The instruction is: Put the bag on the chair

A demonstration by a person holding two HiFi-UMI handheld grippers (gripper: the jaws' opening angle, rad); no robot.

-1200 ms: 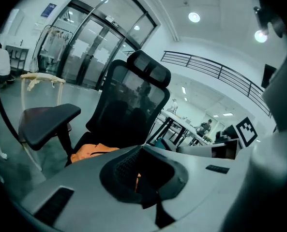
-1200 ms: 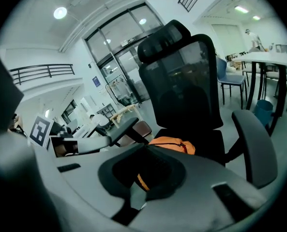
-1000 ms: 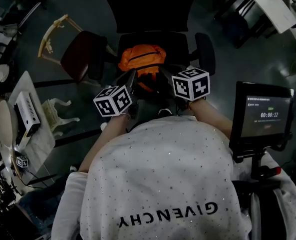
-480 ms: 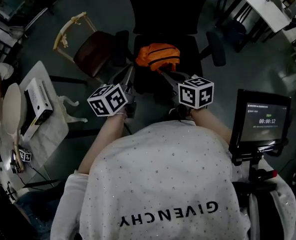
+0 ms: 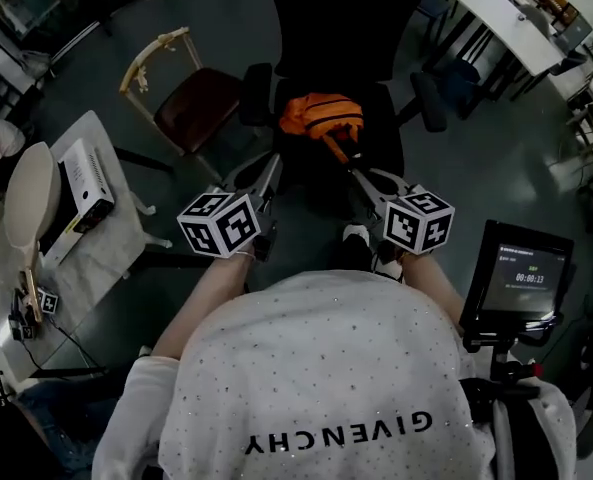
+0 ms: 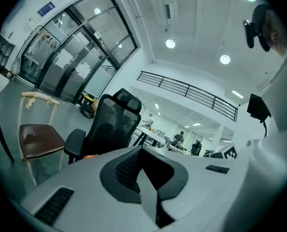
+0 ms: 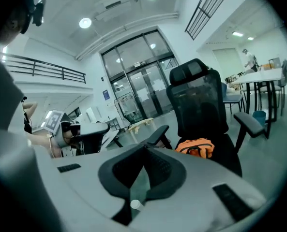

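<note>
Re orange bag [image 5: 321, 116]: lies on seat of blk office chair [image 5: 346, 28], mid-seat, close to backrest, betw the two armrests. Trails one orange strap twd seat front, on R side. Shows in R gripper view as orange lump on the seat, well beyond the jaws. Shows in L gripper view only as thin orange sliver low by the chair's armrest.

Re L gripper [image 5: 268, 163]: held in front of the chair, marker cube nearest the person, nose twd the seat. Jaws together, pads meeting, nothing betw them. Stands well apart from bag and chair in its own view.

Re R gripper [image 5: 358, 173]: held beside the L one, apart from it, nose also twd the seat. Jaws together too, nothing gripped. Sits near the strap end in head view. Contact not clear from there, but no strap betw the pads in its own view.

Around:
- wooden chair [image 5: 198, 103] w/ brown seat, just L of the office chair.
- table [image 5: 96, 238] w/ white cloth at far L, white box [image 5: 88, 173] lying on it.
- small screen [image 5: 521, 280] on a stand at R, lit, by the person's R arm.
- white desk [image 5: 496, 13] at upper R.
- glass-walled rooms and a railing behind the chair in both gripper views.
- person [image 5: 316, 368] in white speckled top at bottom of head view, both forearms stretched twd the chair.
</note>
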